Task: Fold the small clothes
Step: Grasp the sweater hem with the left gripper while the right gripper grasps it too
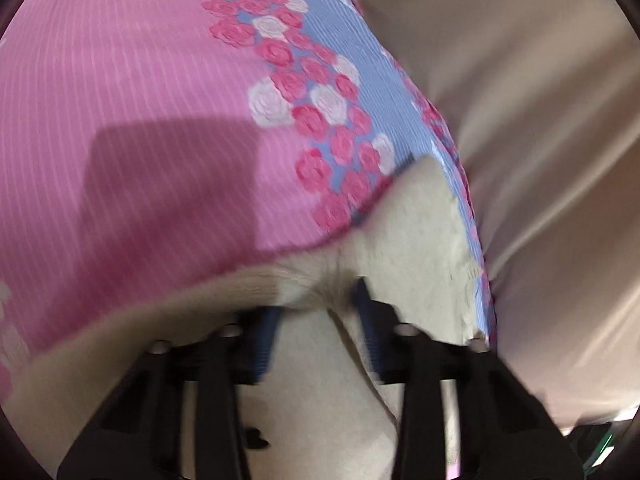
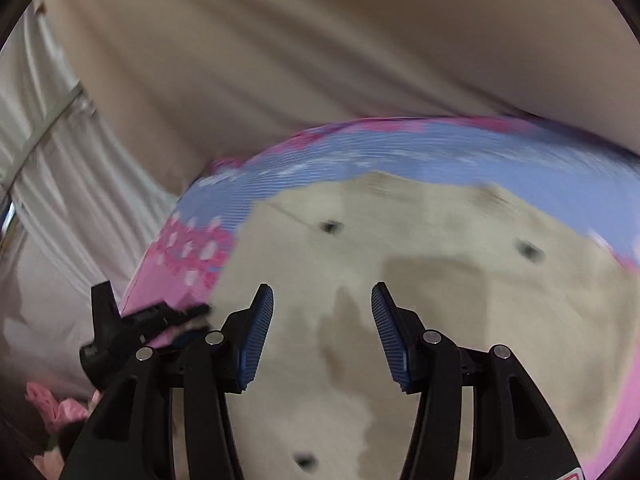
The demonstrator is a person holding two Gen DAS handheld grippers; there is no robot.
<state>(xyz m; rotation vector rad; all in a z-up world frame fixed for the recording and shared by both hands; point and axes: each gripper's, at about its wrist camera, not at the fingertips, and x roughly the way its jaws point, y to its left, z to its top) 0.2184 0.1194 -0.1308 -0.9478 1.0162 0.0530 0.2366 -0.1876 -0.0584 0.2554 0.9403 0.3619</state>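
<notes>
A cream garment [image 1: 416,240] with small dark spots lies on a pink bed sheet [image 1: 140,80] that has a blue band of printed roses. In the left wrist view my left gripper [image 1: 316,304] is shut on a gathered fold of the garment's edge, and cream cloth bunches between the blue pads. In the right wrist view the garment [image 2: 440,232] spreads wide below my right gripper [image 2: 322,288]. That gripper stands open above the cloth with nothing between its pads. My left gripper [image 2: 192,314] shows there at the garment's left edge. Both views are blurred.
Beige draped fabric [image 1: 540,120] runs along the far side of the sheet. White curtain folds [image 2: 48,152] hang at the left in the right wrist view. Crumpled pink cloth [image 2: 60,408] lies at that view's lower left.
</notes>
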